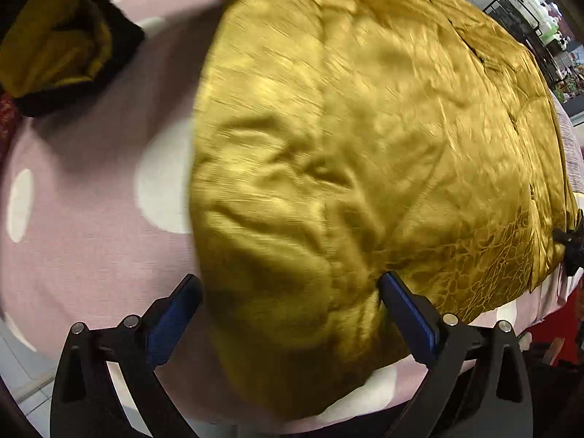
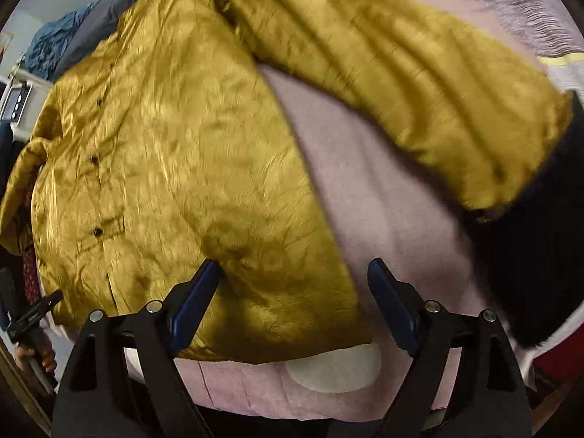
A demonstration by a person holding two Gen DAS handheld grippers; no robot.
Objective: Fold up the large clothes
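Note:
A large mustard-yellow padded jacket (image 1: 365, 127) lies spread on a pink bed sheet with white dots (image 1: 91, 219). My left gripper (image 1: 288, 284) is open, its blue-padded fingers on either side of the jacket's near hem corner, not closed on it. In the right wrist view the jacket (image 2: 164, 164) lies buttoned-side up, with one sleeve (image 2: 419, 73) stretched out to the right, ending in a black cuff (image 2: 529, 237). My right gripper (image 2: 292, 273) is open above the jacket's other hem corner and the sheet (image 2: 383, 200). The left gripper also shows at the far left edge (image 2: 33, 314).
The other sleeve with a black cuff (image 1: 73, 58) lies bunched at the far left of the bed. A black rack with items (image 1: 540, 25) stands beyond the bed. Blue and grey bedding (image 2: 62, 43) sits at the bed's far end. The bed's front edge is just below both grippers.

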